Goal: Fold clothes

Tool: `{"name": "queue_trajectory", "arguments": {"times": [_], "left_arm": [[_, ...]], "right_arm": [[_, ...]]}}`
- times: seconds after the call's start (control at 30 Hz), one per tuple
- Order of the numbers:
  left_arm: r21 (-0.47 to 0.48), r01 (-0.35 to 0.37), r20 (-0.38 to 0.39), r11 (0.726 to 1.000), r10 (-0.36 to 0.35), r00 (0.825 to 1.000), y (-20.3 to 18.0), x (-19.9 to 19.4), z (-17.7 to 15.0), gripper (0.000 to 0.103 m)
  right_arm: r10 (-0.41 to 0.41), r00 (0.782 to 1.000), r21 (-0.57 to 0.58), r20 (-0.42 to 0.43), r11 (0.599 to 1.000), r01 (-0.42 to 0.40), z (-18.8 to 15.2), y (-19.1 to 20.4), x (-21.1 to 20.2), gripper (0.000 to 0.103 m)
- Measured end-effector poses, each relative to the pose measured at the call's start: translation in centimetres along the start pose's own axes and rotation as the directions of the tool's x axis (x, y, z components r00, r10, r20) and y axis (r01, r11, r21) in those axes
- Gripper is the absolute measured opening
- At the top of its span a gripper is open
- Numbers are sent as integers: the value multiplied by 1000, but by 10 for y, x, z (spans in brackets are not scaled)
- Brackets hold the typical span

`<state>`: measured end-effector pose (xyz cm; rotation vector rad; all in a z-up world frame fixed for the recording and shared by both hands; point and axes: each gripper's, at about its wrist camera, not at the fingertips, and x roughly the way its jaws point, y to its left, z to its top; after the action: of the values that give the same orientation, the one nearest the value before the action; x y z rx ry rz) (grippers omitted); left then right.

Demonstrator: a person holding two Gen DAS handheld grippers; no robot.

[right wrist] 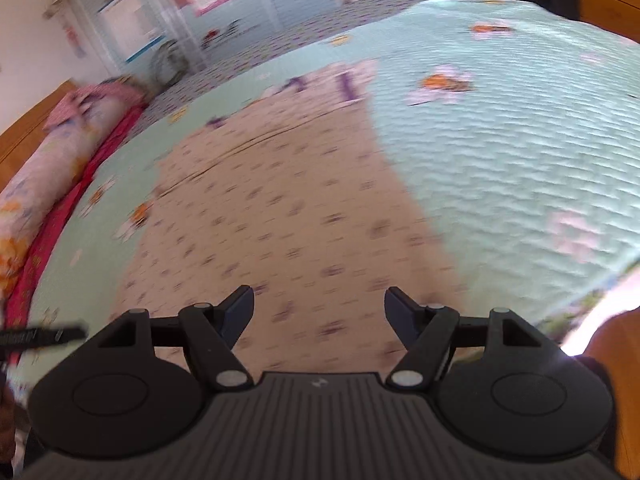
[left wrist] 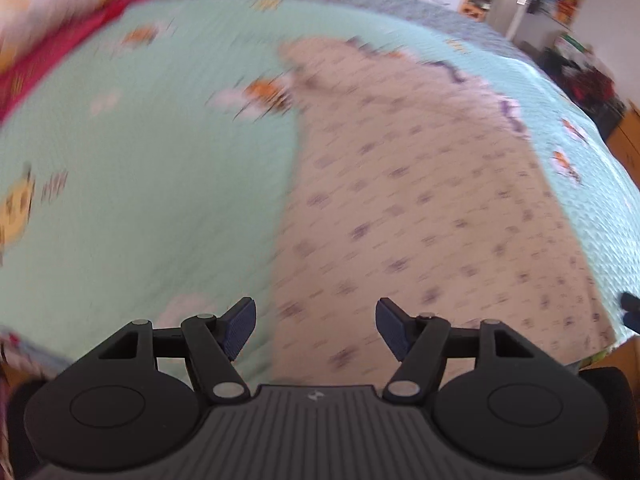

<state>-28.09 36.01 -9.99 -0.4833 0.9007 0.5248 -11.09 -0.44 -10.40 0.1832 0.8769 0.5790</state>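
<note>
A beige garment [left wrist: 420, 208] with small purple prints lies spread flat on a mint-green quilted bedspread [left wrist: 140, 200]. Its far end shows purple trim. In the left wrist view my left gripper [left wrist: 316, 326] hangs open above the garment's near left edge, nothing between its blue pads. In the right wrist view the same garment [right wrist: 288, 208] stretches away from me. My right gripper [right wrist: 320, 314] is open over its near end, close to the right edge, with nothing held. Both views are blurred by motion.
A red blanket [right wrist: 60, 216] and a floral pillow [right wrist: 44, 176] lie along the left side of the bed [right wrist: 520, 140]. A wooden headboard [right wrist: 28, 128] stands behind them. Cabinets and shelves [right wrist: 132, 20] line the far wall. A dark strap [right wrist: 40, 336] shows at left.
</note>
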Motion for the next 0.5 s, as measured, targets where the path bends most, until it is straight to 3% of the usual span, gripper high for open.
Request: {"name": "queue_trajectory", "arguments": {"times": [0.13,0.3,0.4,0.5], "left_arm": [[-110,28,-55,994,-35,998,50,14,-10,69],[-231,134,-76,964,-155,985,72,24,-6,73],[-251,156,-85,955,-182,980,70,27,-4,73],[-273,224,-111,936,-262,959,65,31,-2,73]], "right_arm": [[-32,999,127,12,991,30,10,-64,-4,73],[166,986,277,-19,948,-154,7,-103,11,73],[170,984,290,-44,945,-151,5,-106,23,73],[222,973,320,-58,927,-193,3,-111,30,73]]}}
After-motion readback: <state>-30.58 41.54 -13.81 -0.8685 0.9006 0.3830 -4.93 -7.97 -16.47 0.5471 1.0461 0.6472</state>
